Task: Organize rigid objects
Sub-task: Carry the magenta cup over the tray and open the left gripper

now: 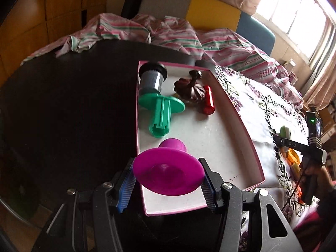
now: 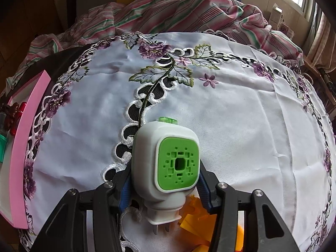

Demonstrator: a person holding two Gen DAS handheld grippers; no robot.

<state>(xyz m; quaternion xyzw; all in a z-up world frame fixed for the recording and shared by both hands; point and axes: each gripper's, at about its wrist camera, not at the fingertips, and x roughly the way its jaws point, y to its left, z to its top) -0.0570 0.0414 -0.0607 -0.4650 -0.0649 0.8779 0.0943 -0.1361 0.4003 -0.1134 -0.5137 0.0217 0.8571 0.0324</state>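
My left gripper [image 1: 168,178] is shut on a magenta flanged plastic piece [image 1: 168,174], held over the near end of a pink-edged white box [image 1: 237,113]. In the box lie a green flanged spool [image 1: 161,109], a grey and black cylinder [image 1: 152,77], a dark brown ornament [image 1: 189,88] and a red capsule [image 1: 208,99]. My right gripper [image 2: 164,187] is shut on a white plug with a green face [image 2: 166,163], held above the embroidered cloth [image 2: 231,105]. An orange object [image 2: 199,226] lies beneath it. The right gripper also shows in the left wrist view [image 1: 285,134].
The box rests on a dark round table [image 1: 73,105], its pink wall shows at the left of the right wrist view [image 2: 25,147]. A striped pink blanket [image 1: 168,33] is bunched at the far side. Chairs and a window stand behind.
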